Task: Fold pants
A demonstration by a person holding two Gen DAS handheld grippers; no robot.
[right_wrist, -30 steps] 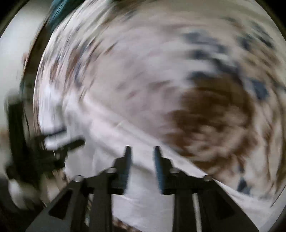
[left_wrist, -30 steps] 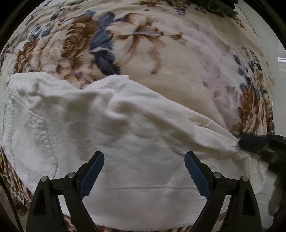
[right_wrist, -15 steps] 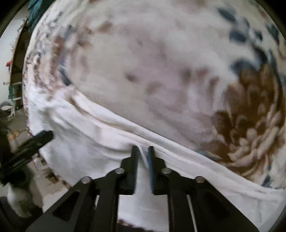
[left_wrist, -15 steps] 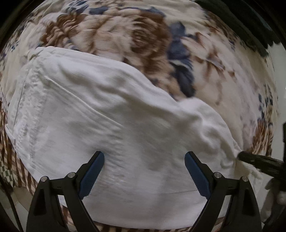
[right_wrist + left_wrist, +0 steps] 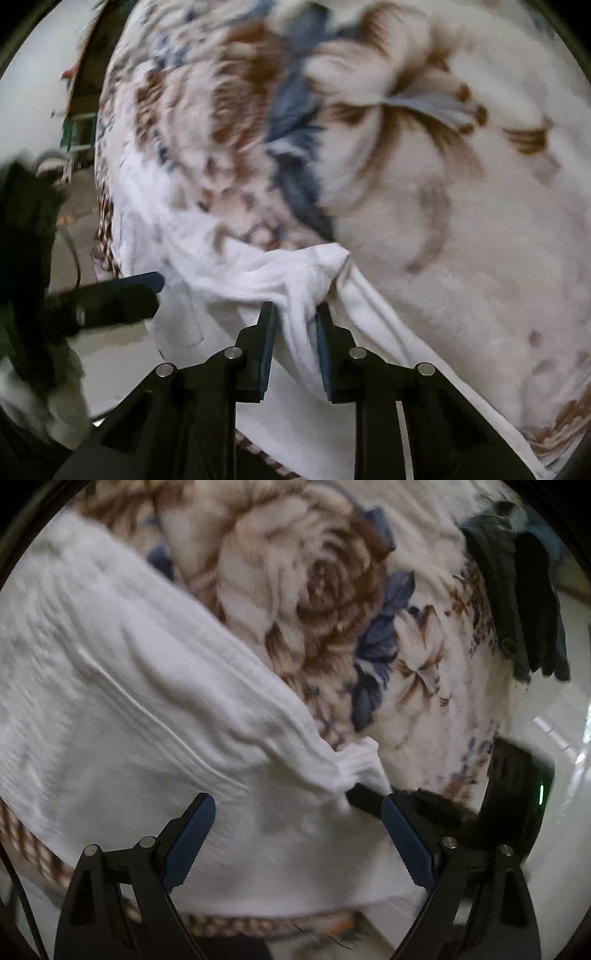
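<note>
On a blanket [image 5: 314, 590] printed with brown roses and blue leaves lie the white pants [image 5: 129, 701], spread across the near left part of the left wrist view and reaching to the near edge of the blanket, where a brown checked cloth [image 5: 22, 834] shows beneath. The left claw [image 5: 295, 834] stands wide above the pants, with nothing between its blue pads [image 5: 190, 840] and no contact with the cloth. To its right, the right claw [image 5: 364, 799] pinches a bunched corner of the pants. In the right wrist view the right claw [image 5: 293, 345] is narrow and closing, with a gathered fold of the pants [image 5: 295, 288] between its pads, lifted slightly off the blanket [image 5: 443, 184]. The left claw [image 5: 110, 295] shows at the left of that view, just beside the pants. A dark green garment [image 5: 524, 602] lies at the far right edge of the blanket, well apart from the pants.
</note>
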